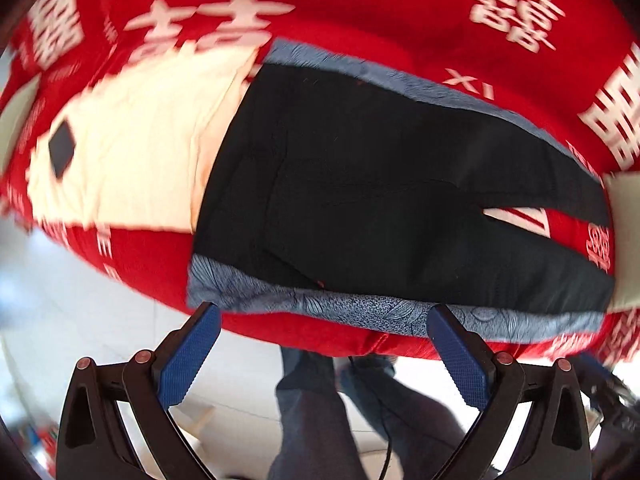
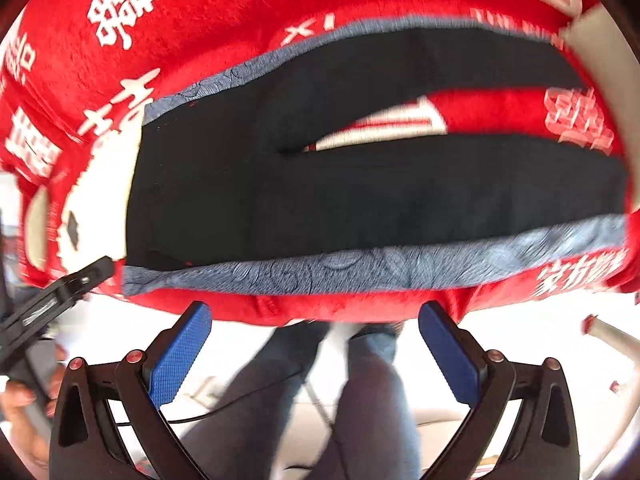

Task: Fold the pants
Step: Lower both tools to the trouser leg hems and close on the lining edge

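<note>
Black pants (image 1: 380, 200) with grey-blue patterned side stripes (image 1: 360, 308) lie flat on a red cloth, waist to the left, both legs spread to the right with a gap between them. They also show in the right wrist view (image 2: 320, 200). My left gripper (image 1: 324, 354) is open and empty, just short of the table's near edge by the near side stripe. My right gripper (image 2: 316, 350) is open and empty, also at the near edge. The left gripper's tip (image 2: 80, 280) shows at the left of the right wrist view.
The red cloth (image 1: 360, 12) with white characters covers the table. A cream garment (image 1: 132, 152) with a dark patch lies left of the waist. The person's legs in jeans (image 2: 360, 392) stand below the table edge over a light floor.
</note>
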Demonstrator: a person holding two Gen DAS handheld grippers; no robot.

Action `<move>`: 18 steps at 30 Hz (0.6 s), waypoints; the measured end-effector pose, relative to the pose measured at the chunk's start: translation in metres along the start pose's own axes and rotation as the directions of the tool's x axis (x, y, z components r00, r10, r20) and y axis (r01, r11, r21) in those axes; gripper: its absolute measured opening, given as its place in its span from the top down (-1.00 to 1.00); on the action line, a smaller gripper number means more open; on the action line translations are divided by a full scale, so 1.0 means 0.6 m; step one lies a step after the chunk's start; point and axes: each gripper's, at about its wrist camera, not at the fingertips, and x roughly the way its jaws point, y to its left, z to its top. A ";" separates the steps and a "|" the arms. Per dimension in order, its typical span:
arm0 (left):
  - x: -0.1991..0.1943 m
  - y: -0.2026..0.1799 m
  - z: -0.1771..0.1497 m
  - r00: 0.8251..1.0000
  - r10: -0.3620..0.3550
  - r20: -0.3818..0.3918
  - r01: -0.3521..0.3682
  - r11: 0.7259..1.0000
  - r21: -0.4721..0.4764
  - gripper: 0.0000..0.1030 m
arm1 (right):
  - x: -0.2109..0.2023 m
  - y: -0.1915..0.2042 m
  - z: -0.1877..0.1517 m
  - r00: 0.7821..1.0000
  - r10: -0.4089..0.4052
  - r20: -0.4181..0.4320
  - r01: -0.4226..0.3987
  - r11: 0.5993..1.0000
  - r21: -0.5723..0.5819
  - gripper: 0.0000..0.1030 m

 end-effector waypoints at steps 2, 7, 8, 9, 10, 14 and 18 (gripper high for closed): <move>0.019 -0.002 -0.005 1.000 0.017 0.002 -0.017 1.000 -0.024 -1.00 | 0.019 -0.035 -0.007 0.997 0.070 -0.028 -0.069 0.996 0.055 -1.00; 0.087 -0.003 -0.010 0.997 0.075 0.013 -0.074 0.996 -0.053 -1.00 | 0.076 -0.099 -0.021 0.973 0.228 -0.041 -0.216 0.955 0.202 -1.00; 0.102 0.003 -0.014 0.998 0.070 0.006 -0.070 0.995 -0.067 -1.00 | 0.094 -0.111 -0.024 0.965 0.261 -0.036 -0.246 0.943 0.225 -1.00; 0.114 0.008 -0.017 0.998 0.066 -0.002 -0.066 0.995 -0.078 -1.00 | 0.108 -0.118 -0.027 0.960 0.277 -0.034 -0.261 0.935 0.239 -1.00; 0.130 0.017 -0.022 0.998 0.061 -0.012 -0.062 0.993 -0.097 -1.00 | 0.126 -0.125 -0.029 0.955 0.296 -0.031 -0.278 0.925 0.257 -1.00; 0.184 0.064 -0.044 0.998 0.068 -0.017 -0.070 0.981 -0.180 -1.00 | 0.189 -0.144 -0.040 0.921 0.390 -0.018 -0.362 0.870 0.333 -1.00; 0.234 0.121 -0.060 0.994 0.090 -0.070 -0.105 0.963 -0.249 -1.00 | 0.240 -0.154 -0.047 0.879 0.477 0.023 -0.451 0.814 0.367 -0.96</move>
